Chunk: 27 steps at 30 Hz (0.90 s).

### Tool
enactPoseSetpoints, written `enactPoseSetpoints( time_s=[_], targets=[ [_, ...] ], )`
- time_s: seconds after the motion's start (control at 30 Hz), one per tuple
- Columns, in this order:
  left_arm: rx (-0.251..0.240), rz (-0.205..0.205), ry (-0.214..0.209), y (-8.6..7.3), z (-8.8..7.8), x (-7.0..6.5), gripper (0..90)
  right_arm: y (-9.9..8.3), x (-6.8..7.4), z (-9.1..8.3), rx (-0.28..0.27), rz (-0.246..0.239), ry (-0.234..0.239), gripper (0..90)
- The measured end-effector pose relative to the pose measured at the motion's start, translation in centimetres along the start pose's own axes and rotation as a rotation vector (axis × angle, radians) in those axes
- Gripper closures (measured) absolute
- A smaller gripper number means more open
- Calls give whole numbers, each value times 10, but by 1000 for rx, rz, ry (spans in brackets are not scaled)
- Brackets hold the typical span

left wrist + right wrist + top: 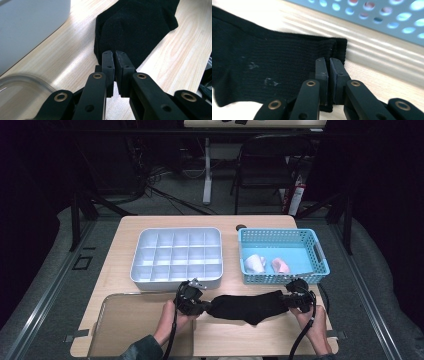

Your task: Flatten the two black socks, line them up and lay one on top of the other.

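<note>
1. The black sock (247, 306) is one single piece, lying stretched out flat on the desk (125, 232) near my front edge, between my two hands and just in front of the white tray and the blue basket.
2. I count one white divider tray (177, 254), set on the left half of the desk with its many small compartments, and one blue perforated basket (283, 255) to its right, the two standing near each other but apart.
3. In the basket I make out two things: a white item (255, 263) and a pink item (280, 265), side by side; I cannot tell what they are.
4. One clear plastic lid or tray (125, 320) lies at the desk's near left corner, beside my left hand.
5. I have two tongs. The left tongs (114, 56) are pressed together on one end of the sock; in the left gripper view the sock's rounded end sits right at the tips, and the pads meet with only a thin seam.
6. The right tongs (329, 62) are pinching the sock's ribbed cuff end, with the cuff edge just beyond the tips and the basket wall behind.
7. My left hand (170, 317) comes in from the bottom, its tongs angled right and slightly away from me.
8. My right hand (312, 322) comes in likewise, its tongs aimed left, so the two face each other along the sock.
</note>
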<state>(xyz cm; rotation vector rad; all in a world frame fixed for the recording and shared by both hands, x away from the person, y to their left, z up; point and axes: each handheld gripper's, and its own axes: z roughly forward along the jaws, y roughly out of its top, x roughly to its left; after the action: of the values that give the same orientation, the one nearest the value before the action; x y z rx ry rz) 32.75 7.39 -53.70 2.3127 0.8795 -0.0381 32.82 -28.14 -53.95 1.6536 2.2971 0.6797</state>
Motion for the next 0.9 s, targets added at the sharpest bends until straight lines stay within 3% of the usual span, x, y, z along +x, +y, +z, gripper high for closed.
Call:
enactPoseSetpoints(
  time_s=[0.23, 0.47, 0.57, 0.63, 0.7, 0.8, 0.9],
  targets=[
    [-18, -1, -3, 1, -4, -1, 861, 4, 4, -29, -84, -3, -3, 857],
    [-14, -26, -23, 1, 0, 2, 861, 9, -8, -34, -111, 28, 4, 855],
    [-6, -34, -20, 2, 5, 4, 860, 11, -14, -27, -93, 40, 18, 852],
    [1, -44, -17, 2, 9, 5, 847, 10, -17, -16, -53, 57, 33, 839],
    [6, -56, -12, 1, 11, 7, 796, 8, -20, -3, -13, 71, 37, 810],
    [10, -73, 18, 1, 13, 11, 694, 4, -22, 3, 21, 81, 44, 710],
    [6, -90, 34, 1, 14, 14, 588, 1, -20, 1, 15, 101, 52, 649]
  ],
)
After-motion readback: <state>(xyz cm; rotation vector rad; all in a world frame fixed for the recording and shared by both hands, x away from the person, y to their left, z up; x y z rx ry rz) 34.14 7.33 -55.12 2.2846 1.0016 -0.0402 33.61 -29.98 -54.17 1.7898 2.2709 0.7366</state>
